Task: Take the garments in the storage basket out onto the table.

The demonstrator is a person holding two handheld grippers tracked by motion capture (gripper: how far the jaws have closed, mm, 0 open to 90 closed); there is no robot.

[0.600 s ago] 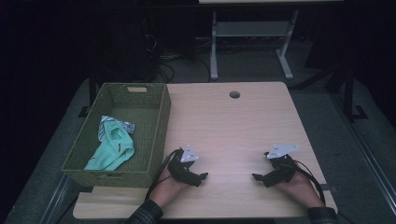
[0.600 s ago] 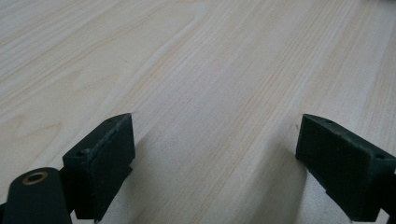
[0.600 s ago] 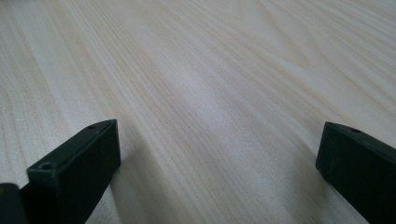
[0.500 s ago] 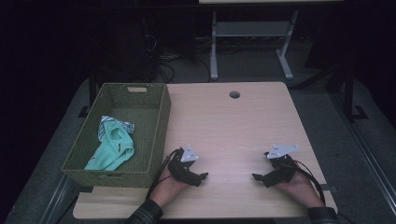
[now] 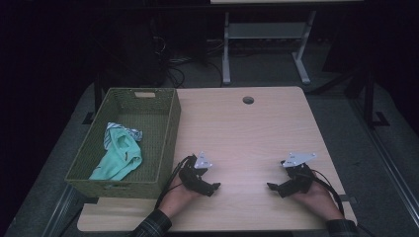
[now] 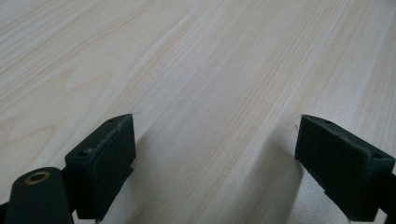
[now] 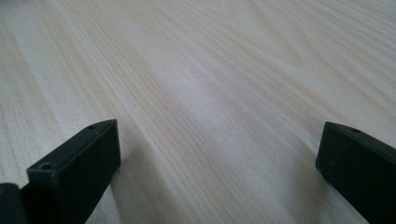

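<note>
Dark floor and a tangle of cables surround the pale wooden table [image 5: 247, 133], which has a round cable hole near its far edge. Nothing differs from the earlier frames: both hands rest in the same spots at the near edge. The left gripper [image 5: 213, 187] lies near the table's left side, just beside the green woven basket [image 5: 170, 133], its jaws wide apart with bare wood between them. The right gripper [image 5: 272, 187] sits well apart on the right, jaws equally wide and holding nothing. A mint-green cloth [image 5: 118, 157] lies crumpled inside the basket, unmoved, with a white patterned piece at its far end.
</note>
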